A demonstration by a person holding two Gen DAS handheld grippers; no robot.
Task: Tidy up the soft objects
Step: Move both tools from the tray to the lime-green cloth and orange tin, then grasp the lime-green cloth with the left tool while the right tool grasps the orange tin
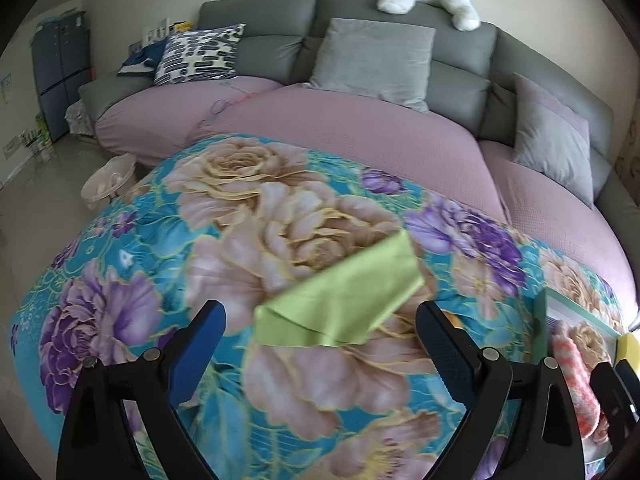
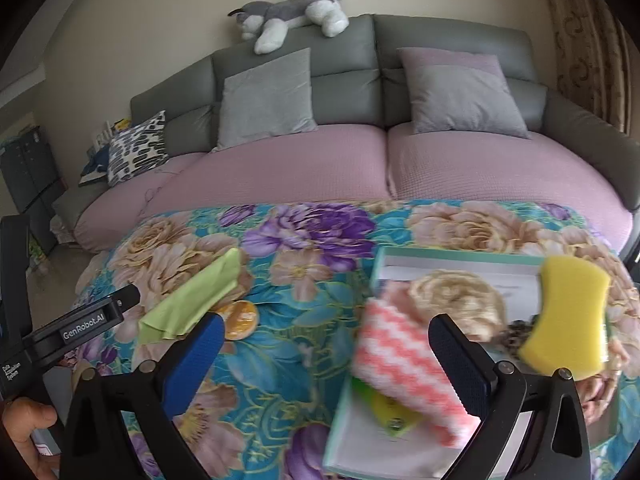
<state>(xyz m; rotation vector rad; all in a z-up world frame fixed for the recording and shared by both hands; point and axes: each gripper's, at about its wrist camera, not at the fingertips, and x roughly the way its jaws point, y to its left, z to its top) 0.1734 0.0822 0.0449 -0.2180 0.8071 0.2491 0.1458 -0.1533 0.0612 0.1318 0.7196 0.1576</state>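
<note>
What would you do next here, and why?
Probably lower the left claw and close it on the green cloth. Its jaws stand open with the cloth on the floral blanket between them, still outside the box that holds the pink-and-white cloth and yellow sponge.

A quilt (image 2: 280, 380) covers the bench in front of the sofa (image 2: 360, 168). On it, at ten o'clock from where I stand, lies a folded cloth (image 2: 192, 300), with a small round thing (image 2: 240, 319) just beside it at its four o'clock. At two o'clock sits a tray (image 2: 440, 264), holding a knitted cloth (image 2: 404, 364) and a sponge (image 2: 568, 312) to its right. Behind, three cushions lean on the sofa back, and a plush dog (image 2: 296, 12) lies on top at twelve o'clock.
</note>
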